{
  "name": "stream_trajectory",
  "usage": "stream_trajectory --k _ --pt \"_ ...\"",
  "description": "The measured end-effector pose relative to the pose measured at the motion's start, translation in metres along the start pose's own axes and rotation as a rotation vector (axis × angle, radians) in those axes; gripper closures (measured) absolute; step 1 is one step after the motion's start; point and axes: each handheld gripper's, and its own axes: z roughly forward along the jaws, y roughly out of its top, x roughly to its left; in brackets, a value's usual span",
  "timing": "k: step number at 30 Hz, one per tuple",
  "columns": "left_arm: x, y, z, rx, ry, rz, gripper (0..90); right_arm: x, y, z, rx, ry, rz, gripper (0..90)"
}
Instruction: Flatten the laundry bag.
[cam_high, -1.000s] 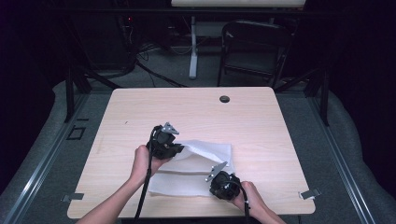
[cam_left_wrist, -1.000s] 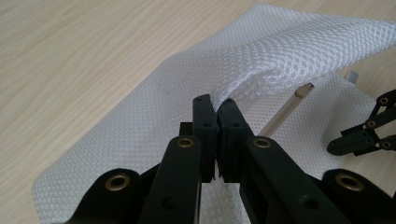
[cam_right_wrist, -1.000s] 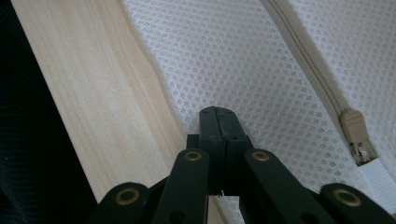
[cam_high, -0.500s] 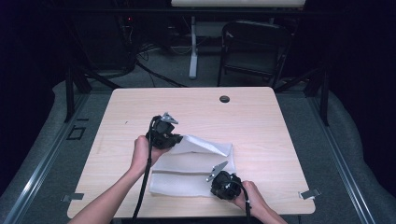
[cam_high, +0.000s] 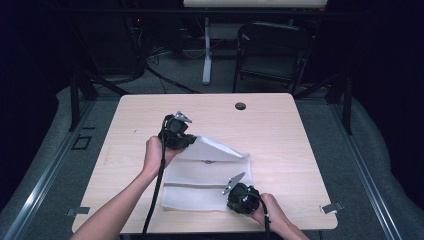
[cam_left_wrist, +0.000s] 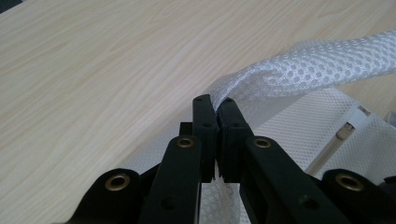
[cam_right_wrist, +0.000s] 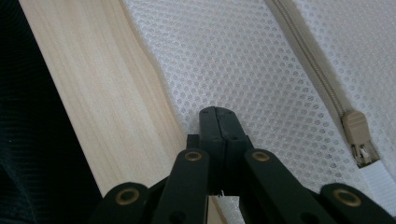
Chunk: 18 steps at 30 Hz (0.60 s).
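1. high view: a white mesh bag (cam_high: 207, 180) is seen lying on the table (cam_high: 280, 130), between the two grippers. the left gripper (cam_high: 176, 134) is clamped on the bag's far left corner, which is lifted and folded toward the middle; the right gripper (cam_high: 242, 196) sits at the near right edge. the bag is judged light, limp and easily creased, so it is best taken at a corner or hem, not mid-panel.

2. left gripper view: the jaws are seen pressed together on a bunched fold of mesh, which rises from between the tips and trails off to the right of the left gripper (cam_left_wrist: 215, 108). the rest of the bag (cam_left_wrist: 299, 126), with its zipper (cam_left_wrist: 334, 142), lies below and to the right. the open weave is judged grippy rather than slippery, though snagging could occur.

3. right gripper view: the jaws of the right gripper (cam_right_wrist: 219, 116) are seen closed, with the bag's near hem apparently pinched beneath them. the mesh (cam_right_wrist: 233, 70) spreads ahead, and the zipper pull (cam_right_wrist: 357, 133) lies to the right of the tips; bare wood is seen to the left.
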Motion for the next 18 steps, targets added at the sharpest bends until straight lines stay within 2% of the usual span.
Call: stream_trajectory --k 12,18 --pt "0.015 0.019 0.018 -0.006 0.053 -0.018 88.0 -0.001 -0.001 -0.001 0.011 0.011 0.004 90.0" --pt "0.024 0.029 0.03 -0.022 0.072 -0.043 87.9 -0.002 -0.002 -0.002 0.014 0.021 0.005 90.0"
